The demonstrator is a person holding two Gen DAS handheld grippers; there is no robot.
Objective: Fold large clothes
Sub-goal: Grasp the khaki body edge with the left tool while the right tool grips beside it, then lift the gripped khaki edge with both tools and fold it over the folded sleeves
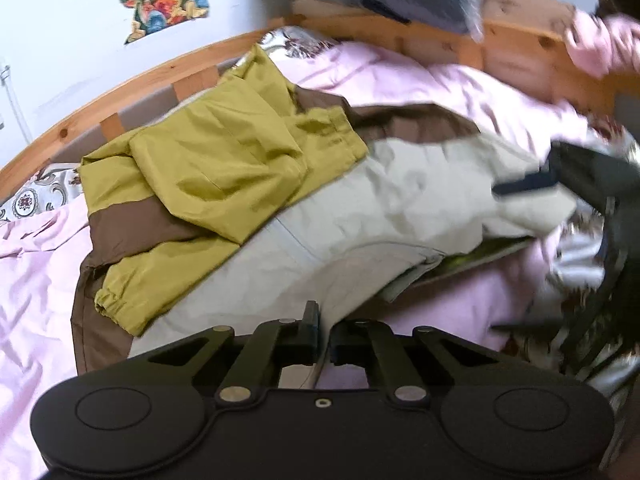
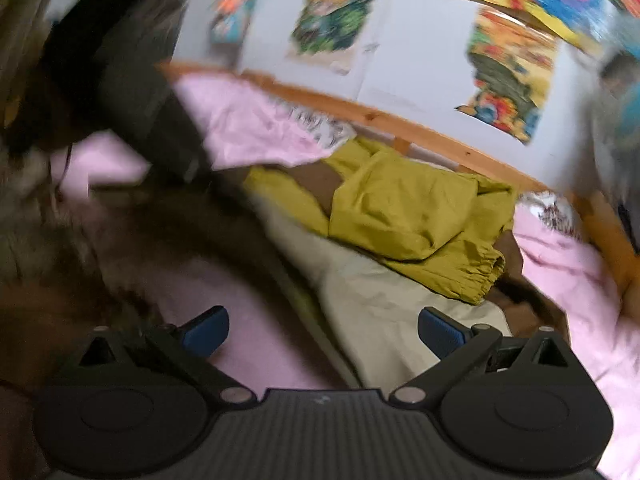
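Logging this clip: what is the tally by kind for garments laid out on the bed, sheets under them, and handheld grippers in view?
Olive, brown and cream jacket: 1
Pink bedsheet: 1
Black two-finger grippers: 2 (left gripper, right gripper)
Total: 4

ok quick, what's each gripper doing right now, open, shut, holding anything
Left gripper: shut, pinching the hem of the jacket.
Right gripper: open, nothing between its fingers.
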